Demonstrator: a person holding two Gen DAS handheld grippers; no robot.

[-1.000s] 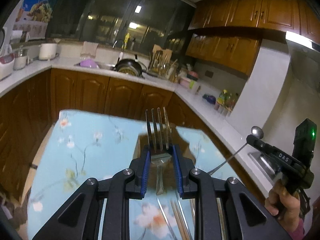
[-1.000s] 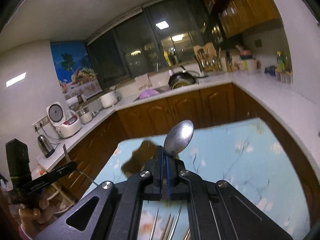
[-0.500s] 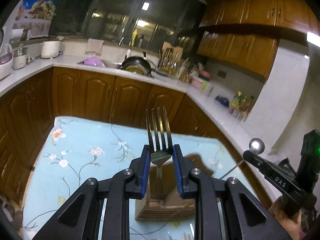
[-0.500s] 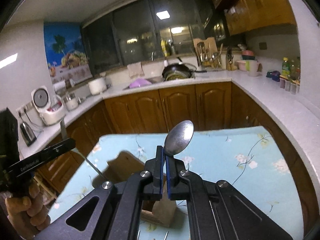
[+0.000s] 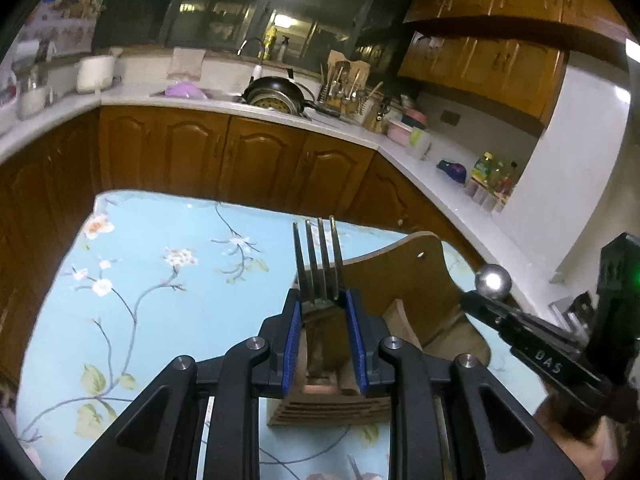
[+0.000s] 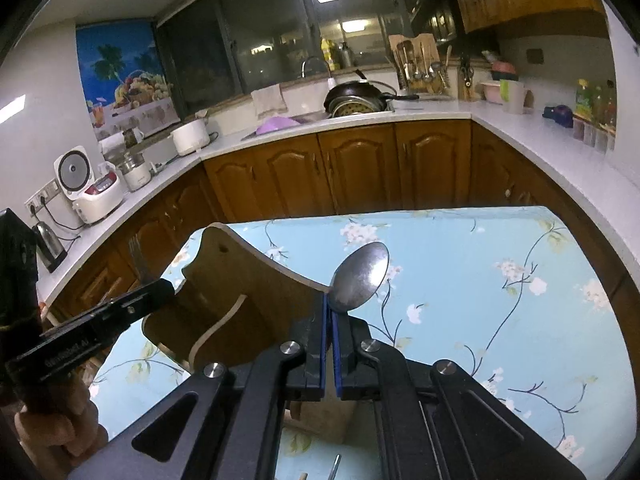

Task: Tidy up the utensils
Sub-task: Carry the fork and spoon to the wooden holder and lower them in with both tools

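Your left hand-held gripper point(image 5: 323, 312) clamps the steel four-tined fork point(image 5: 319, 264), your right hand-held gripper point(image 6: 330, 320) the steel spoon point(image 6: 360, 276); either handle may miss the slotted wooden holder point(image 5: 404, 280) and topple it.

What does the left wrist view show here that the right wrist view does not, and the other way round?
Only the left wrist view shows the fork's four tines face on, clamped in the left gripper, and the slotted base of the wooden utensil holder.

Only the right wrist view shows the spoon's bowl face on, pinched in the right gripper, plus the rice cooker and kettle.

Both show the holder, the floral tablecloth, the pan by the sink, and the other gripper from the side.
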